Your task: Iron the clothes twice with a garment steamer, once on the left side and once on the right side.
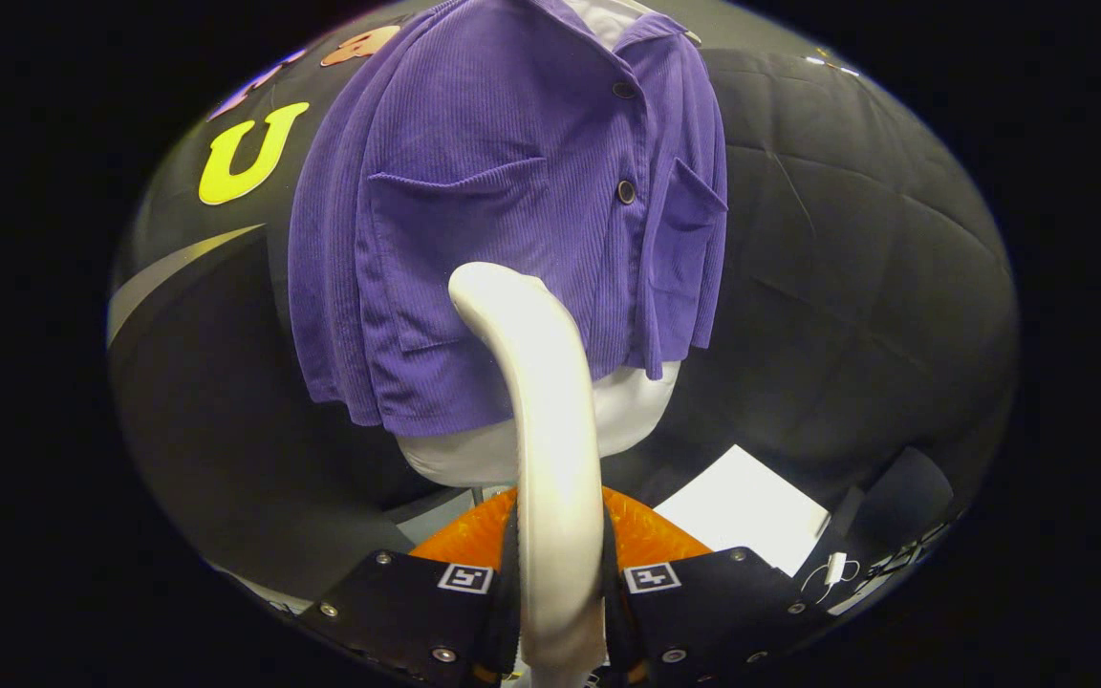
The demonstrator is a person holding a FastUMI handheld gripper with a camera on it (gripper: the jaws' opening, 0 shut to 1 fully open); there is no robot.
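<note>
The steamer (550, 420) is clamped between the two fingers of the gripper (560, 612) and rises ahead of them. Beyond it, the shirt (503, 210) is hung over a mannequin torso (627, 411), whose lower edge is seen below the hem. A flat sheet (746, 506) is laid to the right, below the torso.

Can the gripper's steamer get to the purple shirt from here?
Probably yes. The gripper is shut on the white steamer, whose head points at the purple shirt on the mannequin; nothing sits between them.
</note>
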